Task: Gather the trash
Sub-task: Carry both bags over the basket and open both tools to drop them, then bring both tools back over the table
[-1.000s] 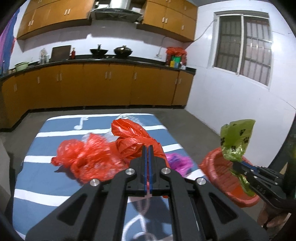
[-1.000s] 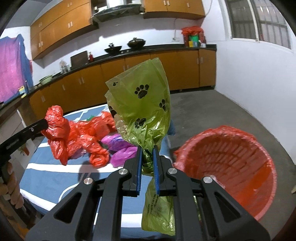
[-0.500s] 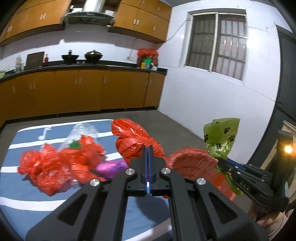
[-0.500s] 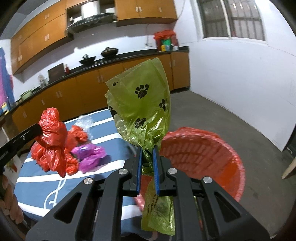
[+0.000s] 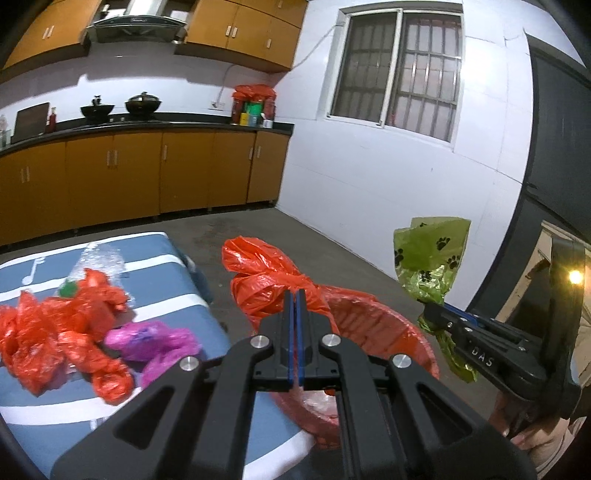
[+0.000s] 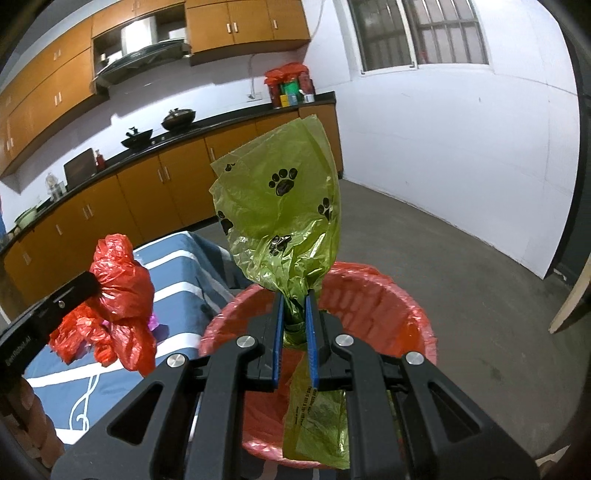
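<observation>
Now both claws over red bin [image 6: 413, 314]: left claw [image 5: 294, 295] clamps red bag [image 5: 266, 277], right claw [image 6: 294, 295] green bag [image 6: 280, 206].

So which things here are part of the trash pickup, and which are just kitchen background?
Part of the job:
- green bag in the right gripper
- red bag in the left gripper
- red bin
- red bags, purple bag and clear wrap on the table

Just lying about:
- pots
- jars
- window

A home kitchen: wooden cabinets [image 5: 147, 173], woks [image 5: 143, 102], range hood [image 5: 136, 24].
</observation>
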